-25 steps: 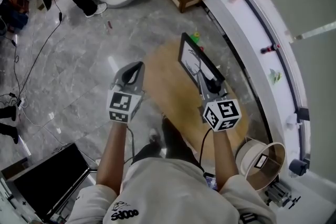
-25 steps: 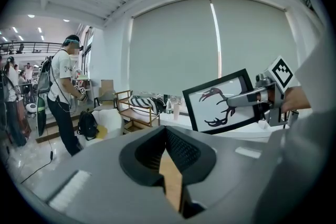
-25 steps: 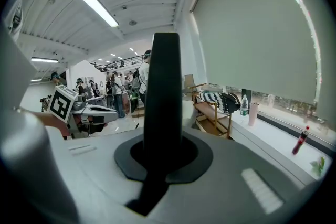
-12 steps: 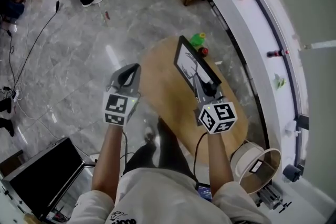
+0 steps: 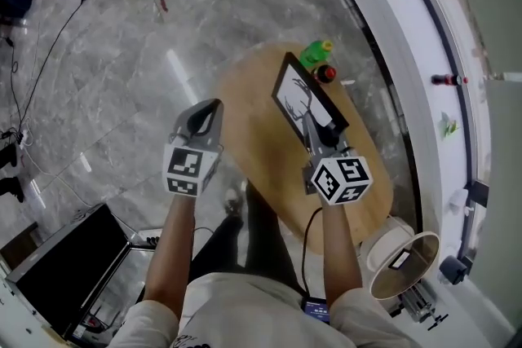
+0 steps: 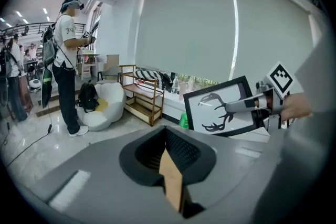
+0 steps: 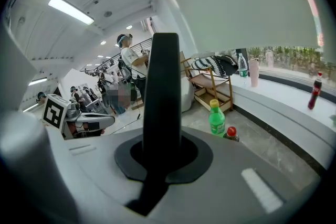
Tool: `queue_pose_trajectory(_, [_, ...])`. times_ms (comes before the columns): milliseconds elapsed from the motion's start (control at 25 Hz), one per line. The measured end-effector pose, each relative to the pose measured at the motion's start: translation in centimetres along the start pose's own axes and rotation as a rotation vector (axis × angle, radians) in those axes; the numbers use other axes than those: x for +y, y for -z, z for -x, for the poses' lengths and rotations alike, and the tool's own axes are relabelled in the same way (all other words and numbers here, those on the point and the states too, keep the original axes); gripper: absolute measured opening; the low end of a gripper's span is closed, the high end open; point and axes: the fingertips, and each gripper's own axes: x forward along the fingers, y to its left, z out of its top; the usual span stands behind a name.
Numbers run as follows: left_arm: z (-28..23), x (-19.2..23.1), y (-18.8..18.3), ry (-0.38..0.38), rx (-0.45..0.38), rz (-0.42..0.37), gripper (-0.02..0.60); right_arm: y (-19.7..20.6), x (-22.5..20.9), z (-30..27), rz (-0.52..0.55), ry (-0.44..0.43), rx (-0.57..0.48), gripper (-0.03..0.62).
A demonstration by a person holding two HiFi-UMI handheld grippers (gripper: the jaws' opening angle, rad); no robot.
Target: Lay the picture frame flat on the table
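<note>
- The picture frame (image 5: 303, 98) was gripped at its near end by the right gripper (image 5: 320, 136), with the jaws clamped on the black edge.
- The frame was held up on edge over the far right part of the desk (image 5: 253, 126), its picture face turned left. Whether the wood was touched could not be told.
- A green bottle (image 5: 314, 57) and a red-capped bottle (image 5: 325, 75) were seen just behind it, at the far edge.
- The left gripper (image 5: 204, 116) was held at the desk's left edge, its jaws brought together on nothing.

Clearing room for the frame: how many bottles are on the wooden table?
2: a green bottle and a red-capped bottle beside it, both beyond the picture frame; the frame may hide more.
</note>
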Motion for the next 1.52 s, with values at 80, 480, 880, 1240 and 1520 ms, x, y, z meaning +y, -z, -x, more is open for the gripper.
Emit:
queue_pose_trajectory(80, [-0.9, 0.0, 1.1, 0.002, 0.009, 0.015, 0.011, 1.1, -0.9, -0.8, -0.03, 0.002, 0.011, 0.014])
queue_pose_trajectory(480, [-4.2, 0.8, 5.5, 0.0, 0.067, 0.056, 0.011, 7.1, -4.1, -4.7, -0.173, 0.014, 0.089, 0.014])
queue_pose_trajectory(880, [-6.4, -0.6, 9.2, 0.042, 0.135, 0.09, 0.011, 12.5, -6.3, -8.2, -0.328, 0.023, 0.164, 0.014])
queue_pose_trajectory(1240, [-7.6, -1.1, 11.4, 0.068, 0.171, 0.096, 0.011, 16.0, -7.9, -11.3, -0.483, 0.018, 0.19, 0.014])
queue_pose_trajectory(1520, [-8.0, -0.8, 12.3, 0.069, 0.185, 0.105, 0.011, 18.4, -9.6, -11.8, -0.594, 0.028, 0.192, 0.017])
